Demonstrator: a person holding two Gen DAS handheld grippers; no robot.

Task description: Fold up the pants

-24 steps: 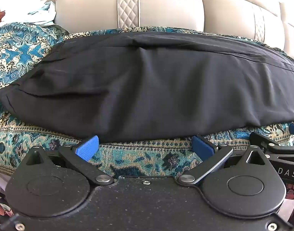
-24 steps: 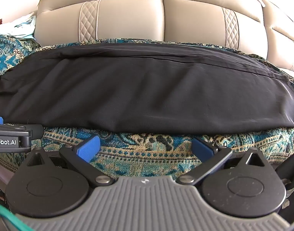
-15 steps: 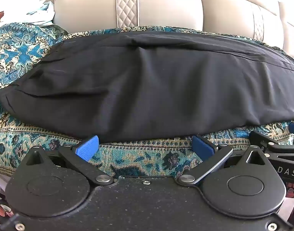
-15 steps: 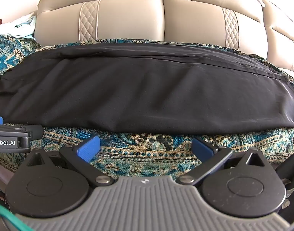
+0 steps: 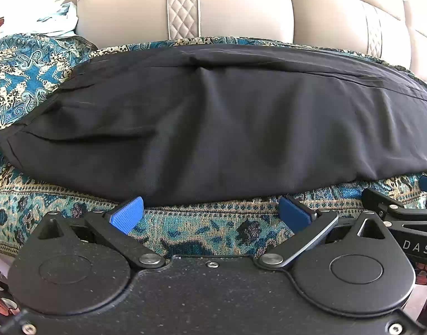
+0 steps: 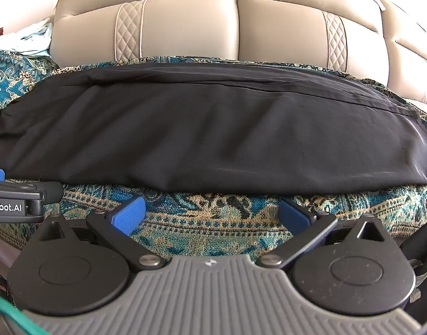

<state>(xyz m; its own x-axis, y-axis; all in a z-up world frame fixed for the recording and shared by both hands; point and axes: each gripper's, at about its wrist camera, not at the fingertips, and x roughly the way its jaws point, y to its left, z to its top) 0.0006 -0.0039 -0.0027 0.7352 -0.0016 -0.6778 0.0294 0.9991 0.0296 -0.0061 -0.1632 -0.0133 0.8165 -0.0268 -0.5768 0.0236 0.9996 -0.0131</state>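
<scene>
Almost nothing has moved since the earlier frames; both views have only crept slightly. The sofa point(image 6: 235, 28) with its patterned cover point(image 6: 213, 217) carries the black pants point(image 5: 227, 128), laid lengthwise. Their near edge lies just ahead of the left gripper point(image 5: 210, 213) and the right gripper point(image 6: 212, 213), both spread wide and empty. Best to pinch that edge evenly at both points before lifting it over.
</scene>
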